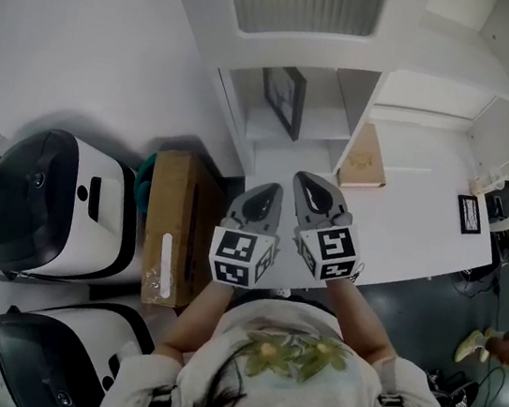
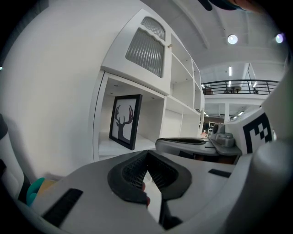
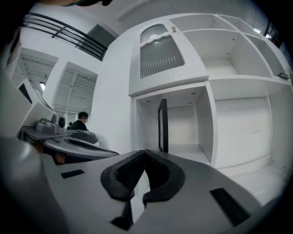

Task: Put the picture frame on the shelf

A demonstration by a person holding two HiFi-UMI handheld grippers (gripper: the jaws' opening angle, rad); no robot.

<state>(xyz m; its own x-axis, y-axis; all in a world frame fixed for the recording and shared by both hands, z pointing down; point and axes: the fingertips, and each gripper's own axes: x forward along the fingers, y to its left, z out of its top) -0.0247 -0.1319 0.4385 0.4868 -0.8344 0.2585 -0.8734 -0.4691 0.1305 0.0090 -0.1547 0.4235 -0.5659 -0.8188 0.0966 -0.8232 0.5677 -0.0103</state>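
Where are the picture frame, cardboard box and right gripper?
picture frame (image 2: 123, 121): left gripper view, on the antler print.
cardboard box (image 1: 176, 219): head view, on its top face.
right gripper (image 3: 145, 153): right gripper view, where shut pads meet.

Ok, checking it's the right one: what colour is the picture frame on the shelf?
The picture frame is black; clearest in the left gripper view.

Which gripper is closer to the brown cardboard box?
Left. The left gripper is next to the cardboard box, just to its right; the right gripper is beyond it, farther away.
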